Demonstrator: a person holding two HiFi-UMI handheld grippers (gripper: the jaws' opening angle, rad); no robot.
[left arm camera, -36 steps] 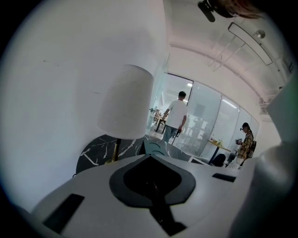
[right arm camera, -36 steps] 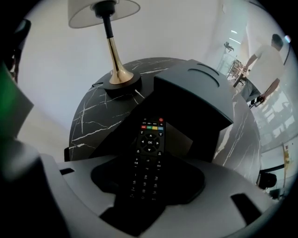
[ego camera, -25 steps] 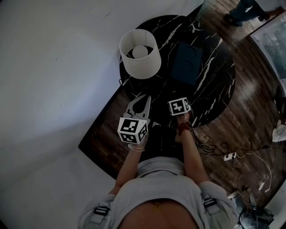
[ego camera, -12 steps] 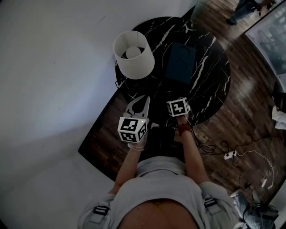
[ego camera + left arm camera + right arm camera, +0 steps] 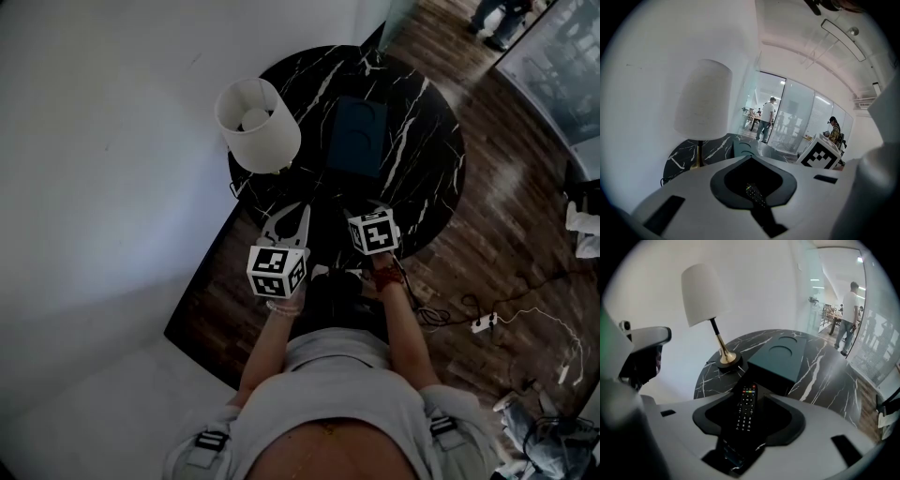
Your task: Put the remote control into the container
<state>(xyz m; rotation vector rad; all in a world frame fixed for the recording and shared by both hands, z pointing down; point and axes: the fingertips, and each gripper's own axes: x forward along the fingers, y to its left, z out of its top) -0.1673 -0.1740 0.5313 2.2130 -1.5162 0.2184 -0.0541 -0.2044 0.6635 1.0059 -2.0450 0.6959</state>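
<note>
The black remote control (image 5: pixel 746 408) lies lengthwise between the jaws of my right gripper (image 5: pixel 750 392). Its top end pokes out past the tips. These jaws have just been closing and their tips sit against the remote's sides. In the head view the right gripper (image 5: pixel 361 211) hangs over the near edge of the round black marble table (image 5: pixel 422 159). The container, a dark teal box (image 5: pixel 356 136) (image 5: pixel 780 357), stands just beyond it. My left gripper (image 5: pixel 298 208) is beside it on the left, shut and empty. The remote (image 5: pixel 754 194) shows through the left gripper's jaw opening.
A white-shaded lamp (image 5: pixel 255 122) on a brass foot (image 5: pixel 724 357) stands at the table's left, against the white wall. Cables and a power strip (image 5: pixel 483 325) lie on the wooden floor to the right. People stand behind glass walls (image 5: pixel 846 315) far off.
The right gripper has risen a little towards the camera. The left gripper has barely shifted. The head view has swung, so the table, lamp and box sit further up and left.
</note>
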